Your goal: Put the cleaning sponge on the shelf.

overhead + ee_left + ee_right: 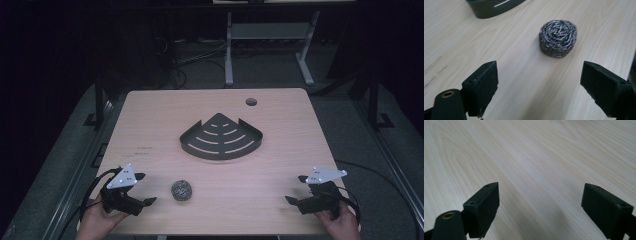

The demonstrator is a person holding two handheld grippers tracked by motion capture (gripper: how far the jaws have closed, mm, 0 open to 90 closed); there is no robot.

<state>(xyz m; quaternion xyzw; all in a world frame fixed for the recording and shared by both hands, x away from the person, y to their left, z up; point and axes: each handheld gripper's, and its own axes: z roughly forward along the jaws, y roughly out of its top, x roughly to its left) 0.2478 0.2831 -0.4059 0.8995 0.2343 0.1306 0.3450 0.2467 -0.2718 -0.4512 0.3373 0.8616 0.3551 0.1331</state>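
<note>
A round coiled steel-wire scourer lies on the pale wood-grain table near the wide-open left gripper, before a dark slotted corner shelf; the right gripper is also apart.

The steel scourer lies on the table, before the corner shelf.

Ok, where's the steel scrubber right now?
In the high view the steel scrubber lies on the table near its front edge, just right of the open left gripper and in front of the dark corner tray.
</note>
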